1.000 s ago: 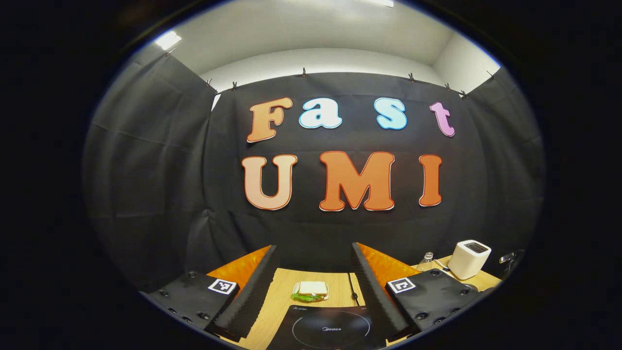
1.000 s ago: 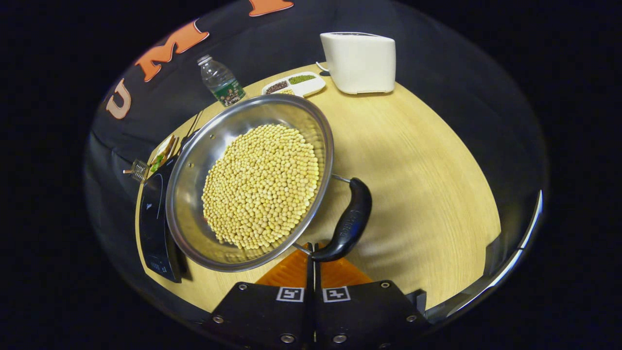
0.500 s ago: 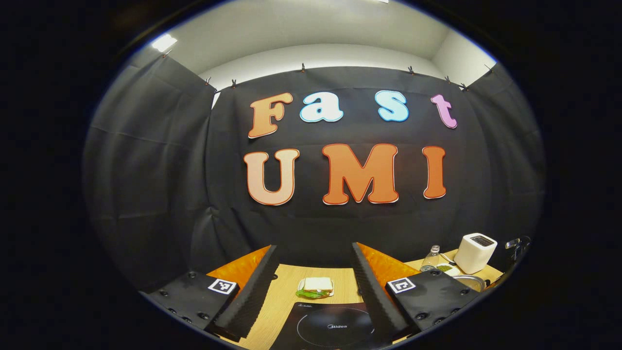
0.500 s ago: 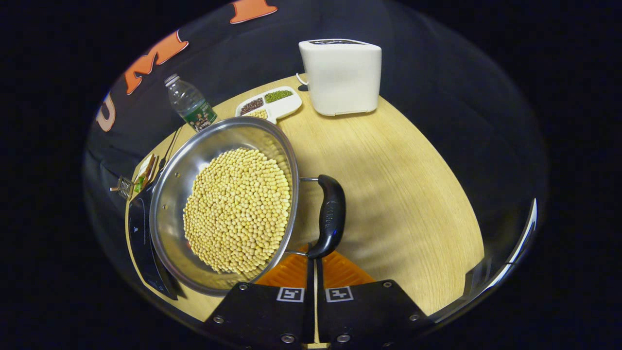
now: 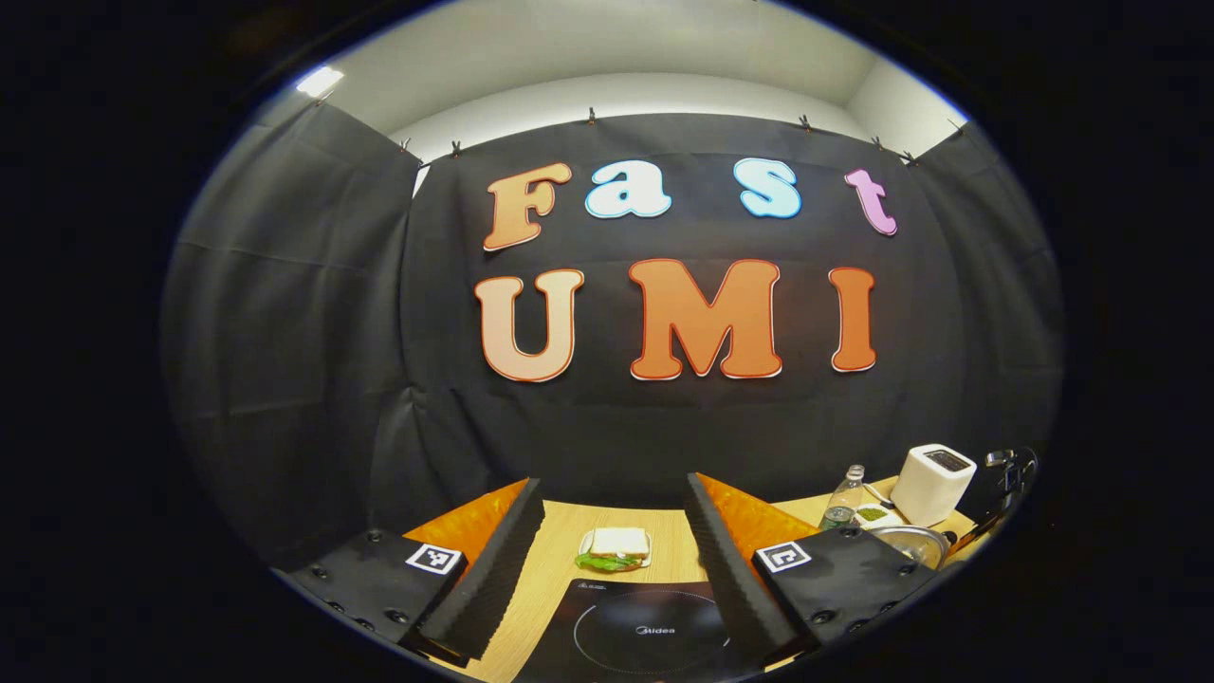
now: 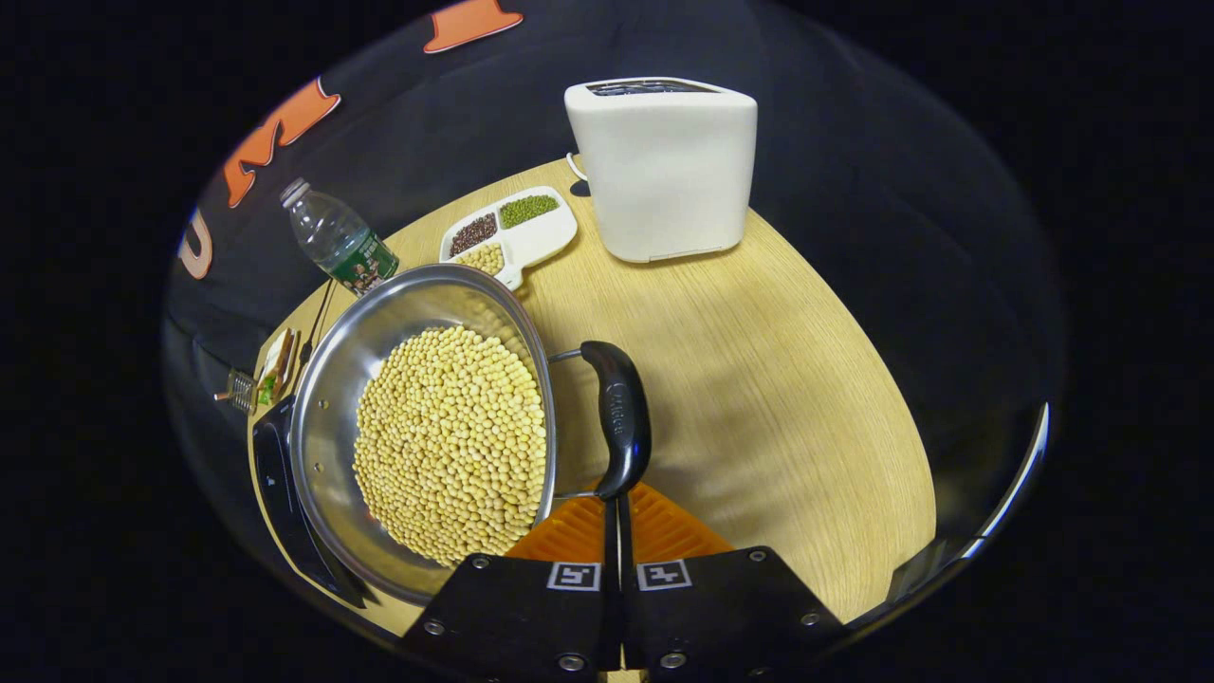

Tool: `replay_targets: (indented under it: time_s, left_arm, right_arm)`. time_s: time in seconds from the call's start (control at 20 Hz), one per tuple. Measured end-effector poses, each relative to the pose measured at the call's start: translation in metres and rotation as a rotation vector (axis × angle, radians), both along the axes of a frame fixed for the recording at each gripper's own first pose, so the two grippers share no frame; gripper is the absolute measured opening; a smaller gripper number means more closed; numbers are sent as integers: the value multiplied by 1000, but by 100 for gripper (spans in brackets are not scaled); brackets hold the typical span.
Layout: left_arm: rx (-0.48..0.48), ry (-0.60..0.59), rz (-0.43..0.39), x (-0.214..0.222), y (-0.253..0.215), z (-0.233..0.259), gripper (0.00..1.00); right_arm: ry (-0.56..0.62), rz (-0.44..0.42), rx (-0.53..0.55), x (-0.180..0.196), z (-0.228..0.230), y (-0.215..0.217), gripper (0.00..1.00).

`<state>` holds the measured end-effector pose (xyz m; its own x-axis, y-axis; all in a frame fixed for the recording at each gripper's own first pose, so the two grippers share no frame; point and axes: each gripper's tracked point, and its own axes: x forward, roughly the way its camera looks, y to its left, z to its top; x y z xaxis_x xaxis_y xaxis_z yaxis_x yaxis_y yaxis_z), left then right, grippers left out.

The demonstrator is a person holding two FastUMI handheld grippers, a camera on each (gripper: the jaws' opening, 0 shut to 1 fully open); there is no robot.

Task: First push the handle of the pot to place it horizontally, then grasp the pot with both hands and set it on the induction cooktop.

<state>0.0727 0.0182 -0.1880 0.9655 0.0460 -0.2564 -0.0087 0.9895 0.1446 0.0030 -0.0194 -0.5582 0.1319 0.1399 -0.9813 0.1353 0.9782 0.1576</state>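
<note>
**Pot beside the cooktop, right jaws closed at its handle**

Your right gripper [image 6: 617, 512] has its jaws pressed together with nothing between them, their tips just at the near end of the black curved handle [image 6: 616, 417] of the round stainless-steel pot [image 6: 327, 417]. Whether the tips touch the handle you cannot tell. The pot is filled with pale yellow beans [image 6: 450, 441] and stands on the light wooden table [image 6: 778, 398], with the flat black induction cooktop [image 6: 275, 474] just beyond its left rim. Farther back you see a clear plastic water bottle [image 6: 337, 237], a white divided dish of mixed beans [image 6: 512, 232] and a white boxy toaster [image 6: 664, 171].

Your left gripper [image 5: 612, 560] hangs with its jaws wide apart and empty above the cooktop's near edge [image 5: 645, 631]. A sandwich on a small plate [image 5: 616, 548] lies on the table beyond it, and the pot's rim [image 5: 910, 543] shows at far right.
</note>
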Motion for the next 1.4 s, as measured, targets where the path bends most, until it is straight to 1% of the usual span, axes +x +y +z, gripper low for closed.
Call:
replay_targets:
  time_s: [0.05,0.25,0.4,0.45,0.65,0.7,0.8,0.85,0.9,0.95,1.0,1.05,1.1,1.15,1.2,1.25,1.3,1.35,1.4]
  left_arm:
    - [0,6,-1,-1,0,-2,96]
    - [2,16,-6,0,-5,-7,99]
    - [1,32,-14,2,-10,-17,99]
    - [-2,40,-17,1,-12,-21,99]
    - [-9,88,-44,2,-28,-43,99]
    - [-12,116,-64,2,-37,-52,99]
    - [-19,183,-117,3,-61,-76,99]
    - [-24,225,-148,1,-75,-90,96]
    - [-32,271,-179,1,-90,-104,96]
    - [-41,319,-209,0,-106,-120,96]
    - [-49,368,-241,-5,-123,-135,99]
    - [-60,415,-272,-7,-139,-149,98]
    - [-70,460,-304,-8,-156,-163,98]
    - [-75,503,-338,-11,-174,-179,100]
    - [-71,551,-356,-13,-186,-194,98]
    - [-66,594,-366,-15,-196,-211,98]
    - [-64,626,-372,-16,-205,-224,98]
    - [-62,661,-373,-17,-211,-235,96]
    - [-62,690,-373,-17,-216,-245,99]
  right_arm:
    - [-4,7,-3,4,-1,-1,0]
    - [-26,51,-36,17,-4,-5,0]
    - [-58,92,-71,24,-7,-10,1]
    - [-68,94,-74,26,-6,-10,1]
    - [-88,70,-46,24,4,-15,4]
    - [-94,59,-38,23,10,-18,4]
    - [-148,25,-17,31,28,-22,5]
    - [-171,12,9,35,38,-19,7]
    - [-185,4,36,39,46,-16,10]
    - [-191,12,55,41,49,-12,18]
    - [-193,32,52,43,49,-9,22]
    - [-196,51,39,46,47,-8,33]
    - [-197,67,29,49,47,-4,39]
    - [-201,75,24,52,46,1,53]
    - [-212,81,4,55,45,3,57]
    - [-218,96,-19,57,42,2,64]
    - [-219,106,-28,58,41,3,67]
    - [-220,111,-25,60,41,6,71]
    - [-221,115,-25,61,42,7,73]
